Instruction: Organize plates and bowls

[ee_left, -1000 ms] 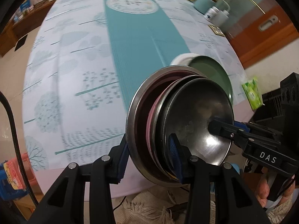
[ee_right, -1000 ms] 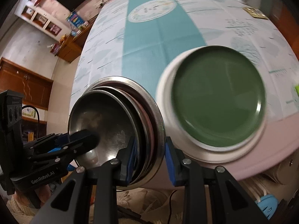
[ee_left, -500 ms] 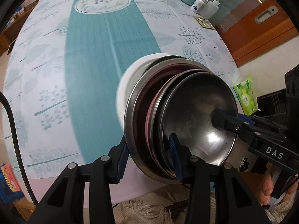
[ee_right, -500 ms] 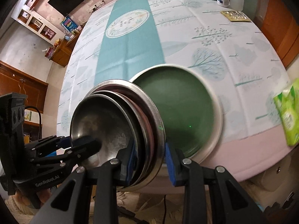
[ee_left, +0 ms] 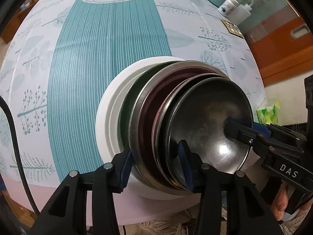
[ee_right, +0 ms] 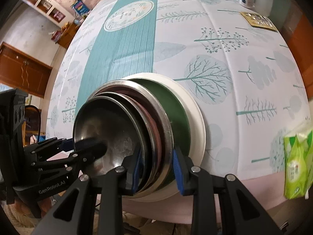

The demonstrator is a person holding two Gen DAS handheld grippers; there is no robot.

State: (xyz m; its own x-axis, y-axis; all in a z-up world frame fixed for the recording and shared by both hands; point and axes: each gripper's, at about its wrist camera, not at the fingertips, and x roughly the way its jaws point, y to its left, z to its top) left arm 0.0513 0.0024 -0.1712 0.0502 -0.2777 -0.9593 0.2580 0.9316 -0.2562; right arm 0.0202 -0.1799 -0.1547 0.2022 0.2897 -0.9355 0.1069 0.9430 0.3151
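Both tongs, left [ee_left: 156,166] and right [ee_right: 156,168], clamp the stack of metal bowls [ee_left: 195,121] over the white-rimmed green plate [ee_left: 109,117] near the surface's [ee_left: 109,45] near edge; the left jaws have just been widening. Bottles [ee_left: 234,9] stand far right, a green packet [ee_right: 297,156] near right; the far stretch lies open.

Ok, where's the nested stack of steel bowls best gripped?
By the rim, from opposite sides: the nested stack of steel bowls is round and wide, and only its bunched edges are thin enough to pinch. One finger inside the top bowl, one outside the outermost, as the left gripper and right gripper sit; the left's jaws have just been opening, rims between them.
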